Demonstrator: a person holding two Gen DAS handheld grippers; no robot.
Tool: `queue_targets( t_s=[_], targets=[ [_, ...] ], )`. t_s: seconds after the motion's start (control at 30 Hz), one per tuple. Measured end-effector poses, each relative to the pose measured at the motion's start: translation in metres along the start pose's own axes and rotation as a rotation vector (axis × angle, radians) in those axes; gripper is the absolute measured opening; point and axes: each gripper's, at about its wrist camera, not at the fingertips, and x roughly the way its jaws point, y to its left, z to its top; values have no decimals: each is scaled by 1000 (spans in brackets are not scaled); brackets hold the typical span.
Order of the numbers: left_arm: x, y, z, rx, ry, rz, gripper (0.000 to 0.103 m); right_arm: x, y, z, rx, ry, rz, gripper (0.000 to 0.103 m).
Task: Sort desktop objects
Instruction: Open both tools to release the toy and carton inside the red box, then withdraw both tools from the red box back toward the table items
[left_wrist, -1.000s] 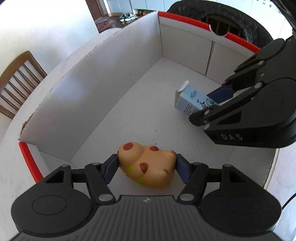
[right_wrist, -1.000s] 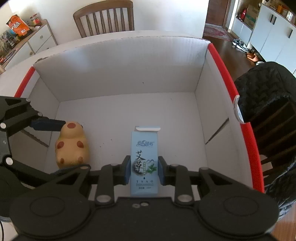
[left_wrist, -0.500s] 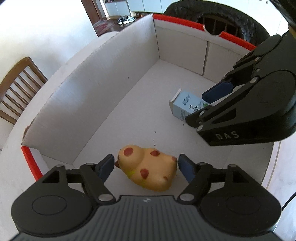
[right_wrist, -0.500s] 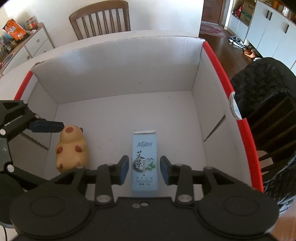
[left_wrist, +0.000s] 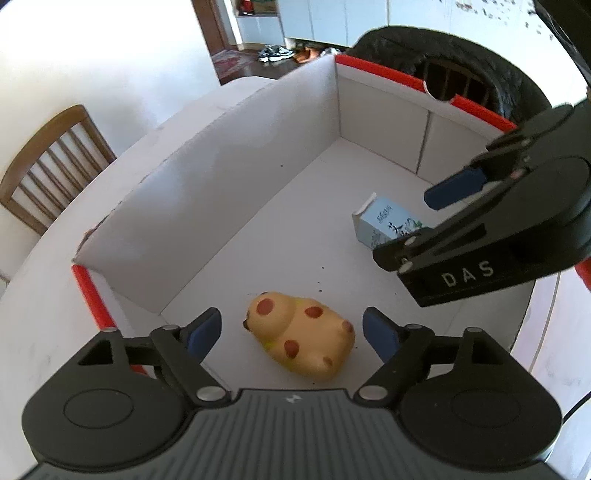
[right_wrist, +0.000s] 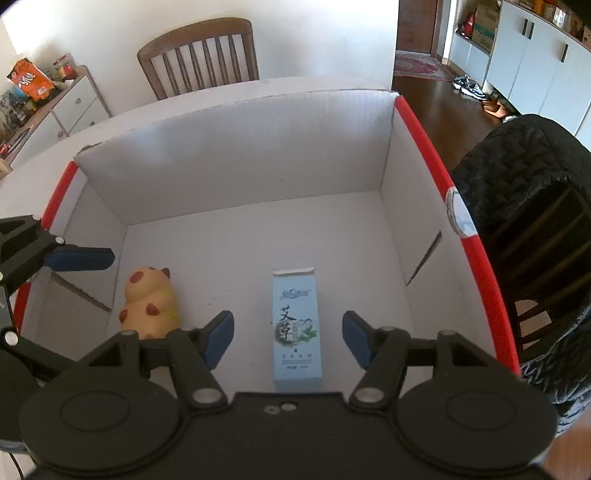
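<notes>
A yellow toy with red-brown spots (left_wrist: 303, 334) lies on the floor of a white cardboard box with red rims (left_wrist: 229, 192). My left gripper (left_wrist: 291, 330) hovers over the toy, its jaws opening, both blue pads clear of it. A light blue carton with printed characters (right_wrist: 295, 328) lies flat on the box floor (right_wrist: 236, 258). My right gripper (right_wrist: 288, 336) straddles the carton, jaws opening, with gaps on both sides. The toy (right_wrist: 149, 308) also shows in the right wrist view, and the carton (left_wrist: 388, 225) in the left wrist view, partly behind the right gripper's body.
The box walls (right_wrist: 236, 162) enclose both grippers on all sides. A wooden chair (right_wrist: 199, 55) stands beyond the white table (left_wrist: 33, 306). A black quilted garment hangs over another chair (right_wrist: 535, 206) by the box's right side. A sideboard with packets (right_wrist: 40, 96) stands far left.
Both grippers have let go: the left jaws spread off the spotted toy, the right off the blue carton. Both objects now rest on the box floor. The left gripper has drawn back slightly.
</notes>
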Motion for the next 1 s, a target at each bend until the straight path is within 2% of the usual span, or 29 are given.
queue_targets(
  t_s=[0.2, 0.27, 0.63, 1.0],
  targets=[
    [-2, -1, 2, -35, -70, 14, 95, -12, 1, 0, 23, -29, 15, 69],
    [-7, 0, 2, -43, -100, 9, 103, -18, 1, 0, 25, -44, 13, 70],
    [-38, -5, -3, -70, -201, 10, 103, -44, 1, 1, 57, -109, 20, 71],
    [-82, -3, -25, -100, -295, 20, 103, -71, 22, -12, 58, -165, 39, 71]
  ],
)
